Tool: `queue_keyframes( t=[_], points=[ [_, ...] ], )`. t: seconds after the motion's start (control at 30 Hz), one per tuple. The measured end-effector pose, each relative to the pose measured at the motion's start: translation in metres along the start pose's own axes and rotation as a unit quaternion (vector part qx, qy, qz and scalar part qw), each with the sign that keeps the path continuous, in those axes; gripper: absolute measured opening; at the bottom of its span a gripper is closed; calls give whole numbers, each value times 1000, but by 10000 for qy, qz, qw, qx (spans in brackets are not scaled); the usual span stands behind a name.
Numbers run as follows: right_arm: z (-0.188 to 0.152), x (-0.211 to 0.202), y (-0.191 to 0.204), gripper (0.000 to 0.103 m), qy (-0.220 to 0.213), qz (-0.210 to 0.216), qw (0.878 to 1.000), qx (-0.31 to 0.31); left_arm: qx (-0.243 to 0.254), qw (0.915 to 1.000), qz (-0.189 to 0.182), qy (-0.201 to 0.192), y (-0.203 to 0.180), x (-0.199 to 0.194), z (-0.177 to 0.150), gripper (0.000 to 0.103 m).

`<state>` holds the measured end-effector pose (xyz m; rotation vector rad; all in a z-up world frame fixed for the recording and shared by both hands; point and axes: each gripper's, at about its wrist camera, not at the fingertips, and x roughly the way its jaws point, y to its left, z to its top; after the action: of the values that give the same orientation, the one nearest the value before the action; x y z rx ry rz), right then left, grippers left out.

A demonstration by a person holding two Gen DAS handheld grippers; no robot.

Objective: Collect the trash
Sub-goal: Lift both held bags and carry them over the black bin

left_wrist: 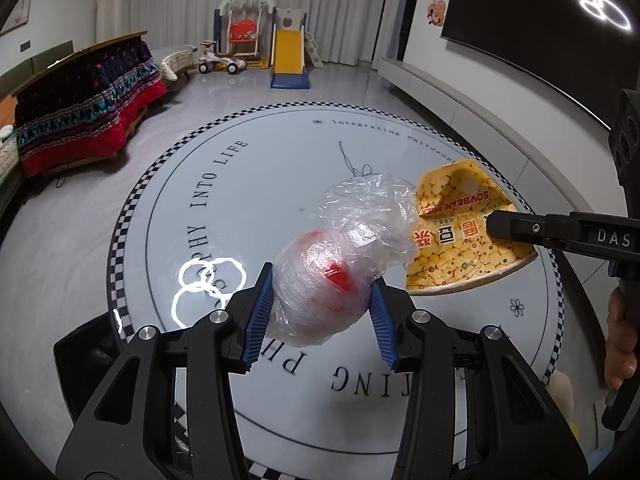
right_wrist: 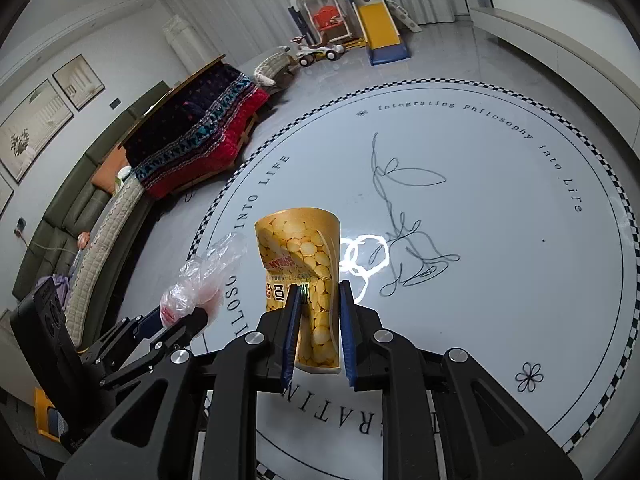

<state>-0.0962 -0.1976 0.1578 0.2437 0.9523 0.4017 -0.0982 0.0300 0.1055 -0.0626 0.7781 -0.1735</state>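
My left gripper is shut on a crumpled clear plastic bag with something red inside, held above the round white table. My right gripper is shut on a squashed yellow soybean-milk paper cup, also held above the table. In the left wrist view the cup hangs just right of the bag, with the right gripper's fingers on it. In the right wrist view the bag and the left gripper sit at lower left.
The round table has a checkered rim, printed lettering and a line drawing. Beyond it are a low table under a red patterned quilt, a green sofa, a toy slide and a wall-mounted TV.
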Motion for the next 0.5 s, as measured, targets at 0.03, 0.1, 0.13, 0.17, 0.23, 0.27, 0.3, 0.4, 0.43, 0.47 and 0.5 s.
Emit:
queue_keyframes(
  t=[0.03, 0.1, 0.13, 0.17, 0.23, 0.27, 0.3, 0.4, 0.43, 0.47, 0.5],
  points=[
    [-5, 1, 8, 20, 25, 39, 10000, -53, -29, 10000, 51, -32, 6, -6, -5, 45],
    [-15, 5, 25, 20, 77, 132, 9997, -167, -125, 9998, 107, -66, 17, -17, -15, 45],
    [-19, 6, 33, 20, 104, 173, 9995, -234, -193, 9997, 127, -76, 22, -24, -21, 45],
    [-23, 9, 42, 20, 137, 223, 9992, -307, -248, 9996, 148, -81, 28, -28, -25, 45],
    [-30, 14, 59, 20, 201, 328, 9983, -436, -325, 9991, 252, -118, 40, -40, -37, 45],
    [-34, 16, 68, 20, 237, 380, 9977, -500, -354, 9987, 324, -140, 46, -46, -42, 45],
    [-38, 20, 77, 20, 282, 438, 9970, -572, -394, 9983, 392, -165, 52, -51, -46, 45],
    [-50, 28, 101, 20, 395, 595, 9945, -761, -575, 9966, 538, -234, 73, -69, -57, 45],
    [-54, 31, 110, 20, 434, 647, 9935, -826, -628, 9960, 589, -259, 79, -74, -60, 45],
    [-57, 33, 117, 20, 467, 692, 9925, -890, -686, 9952, 643, -276, 86, -79, -63, 45],
    [-59, 36, 125, 20, 499, 737, 9915, -945, -757, 9943, 696, -297, 94, -84, -66, 45]
  ],
)
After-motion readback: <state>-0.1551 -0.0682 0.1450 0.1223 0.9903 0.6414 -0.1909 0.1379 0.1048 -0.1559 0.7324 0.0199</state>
